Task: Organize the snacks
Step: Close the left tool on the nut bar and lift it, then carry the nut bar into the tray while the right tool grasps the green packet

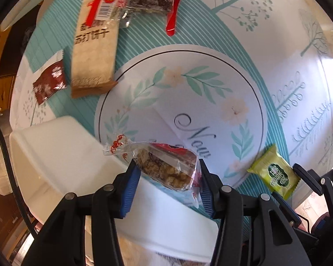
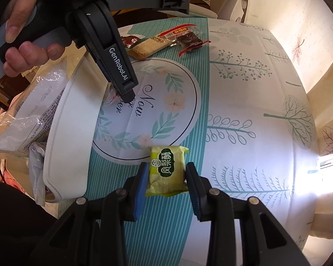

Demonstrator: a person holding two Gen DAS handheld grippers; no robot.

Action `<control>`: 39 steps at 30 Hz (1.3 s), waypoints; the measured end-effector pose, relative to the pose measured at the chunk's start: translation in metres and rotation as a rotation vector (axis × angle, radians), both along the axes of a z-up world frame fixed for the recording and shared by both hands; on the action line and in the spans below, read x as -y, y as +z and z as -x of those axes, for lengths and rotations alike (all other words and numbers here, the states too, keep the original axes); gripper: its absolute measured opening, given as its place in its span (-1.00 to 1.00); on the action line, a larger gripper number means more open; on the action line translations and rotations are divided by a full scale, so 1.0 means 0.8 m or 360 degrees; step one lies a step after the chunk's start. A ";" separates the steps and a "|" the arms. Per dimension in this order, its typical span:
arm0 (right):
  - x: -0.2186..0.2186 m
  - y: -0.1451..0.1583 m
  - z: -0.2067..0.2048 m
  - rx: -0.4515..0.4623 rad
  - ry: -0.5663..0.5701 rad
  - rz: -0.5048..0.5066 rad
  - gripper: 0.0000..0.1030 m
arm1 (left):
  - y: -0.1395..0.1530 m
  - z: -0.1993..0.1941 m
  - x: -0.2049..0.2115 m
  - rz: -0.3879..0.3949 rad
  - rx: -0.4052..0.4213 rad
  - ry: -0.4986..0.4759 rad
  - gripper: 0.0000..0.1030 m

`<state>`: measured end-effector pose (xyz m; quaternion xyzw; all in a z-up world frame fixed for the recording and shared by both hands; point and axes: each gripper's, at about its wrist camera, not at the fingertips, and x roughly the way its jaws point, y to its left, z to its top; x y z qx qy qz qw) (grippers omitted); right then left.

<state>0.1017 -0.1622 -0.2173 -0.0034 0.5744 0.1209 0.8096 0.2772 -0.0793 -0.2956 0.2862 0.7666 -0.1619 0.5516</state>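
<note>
Blue pads of the left hand-held gripper (image 1: 168,177) clamped a clear-wrapped nut bar (image 1: 166,168) beside the white bin (image 1: 55,155), the right hand-held gripper (image 2: 166,181) clamped a green cake packet (image 2: 166,168) above the desk (image 2: 244,88); both seemingly needed carrying over the bin and releasing.

We see glossy clear film on the nut bar (image 1: 166,170), matt yellow wrap on the cake (image 2: 167,173), ribbed blue pads on matt black fingers (image 1: 131,190), a smooth white plastic bin (image 2: 73,133), and a printed, creased bench (image 2: 255,110) cover.
</note>
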 end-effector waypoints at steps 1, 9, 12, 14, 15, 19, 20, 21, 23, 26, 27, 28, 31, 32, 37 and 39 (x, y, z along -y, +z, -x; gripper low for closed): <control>-0.001 0.002 0.000 0.0007 0.0003 0.0000 -0.34 | 0.007 0.001 -0.002 0.0006 0.0004 -0.0003 -0.06; -0.015 0.022 0.000 0.0067 0.0046 -0.0041 -0.76 | 0.063 0.012 -0.023 0.0074 0.0074 -0.0037 -0.06; -0.023 0.026 -0.001 0.0080 0.0074 -0.0050 -0.79 | 0.088 0.021 -0.027 0.0102 0.0105 -0.0041 -0.06; -0.027 0.030 -0.001 0.0093 0.0085 -0.0049 -0.79 | 0.105 0.031 -0.026 0.0123 0.0123 -0.0048 -0.06; -0.030 0.033 -0.001 0.0104 0.0090 -0.0045 -0.79 | 0.114 0.037 -0.025 0.0139 0.0131 -0.0055 -0.07; -0.035 0.040 0.001 0.0116 0.0097 -0.0032 -0.79 | 0.136 0.049 -0.019 0.0171 0.0163 -0.0055 -0.07; -0.035 0.040 0.001 0.0116 0.0097 -0.0029 -0.79 | 0.141 0.052 -0.021 0.0174 0.0171 -0.0050 -0.07; -0.035 0.041 0.001 0.0116 0.0098 -0.0026 -0.79 | 0.147 0.055 -0.024 0.0181 0.0181 -0.0039 -0.07; -0.036 0.042 0.002 0.0119 0.0090 -0.0026 -0.79 | 0.158 0.059 -0.031 0.0193 0.0204 -0.0019 -0.07; -0.034 0.041 0.003 0.0108 0.0060 -0.0036 -0.79 | 0.171 0.068 -0.042 0.0211 0.0236 0.0013 -0.07; -0.032 0.039 0.003 0.0104 0.0051 -0.0039 -0.79 | 0.176 0.071 -0.048 0.0216 0.0250 0.0027 -0.07; -0.030 0.037 0.004 0.0098 0.0039 -0.0052 -0.78 | 0.181 0.074 -0.054 0.0221 0.0262 0.0045 -0.07; -0.023 0.031 0.005 0.0094 0.0006 -0.0107 -0.49 | 0.192 0.081 -0.074 0.0243 0.0294 0.0101 -0.07; -0.021 0.027 0.005 0.0089 -0.0007 -0.0115 -0.36 | 0.196 0.083 -0.080 0.0249 0.0303 0.0115 -0.07; -0.019 0.000 0.005 0.0034 -0.0039 -0.0084 -0.14 | 0.211 0.092 -0.115 0.0285 0.0340 0.0219 -0.08; -0.024 -0.012 0.004 -0.0005 -0.0024 -0.0049 -0.13 | 0.213 0.095 -0.127 0.0291 0.0349 0.0256 -0.08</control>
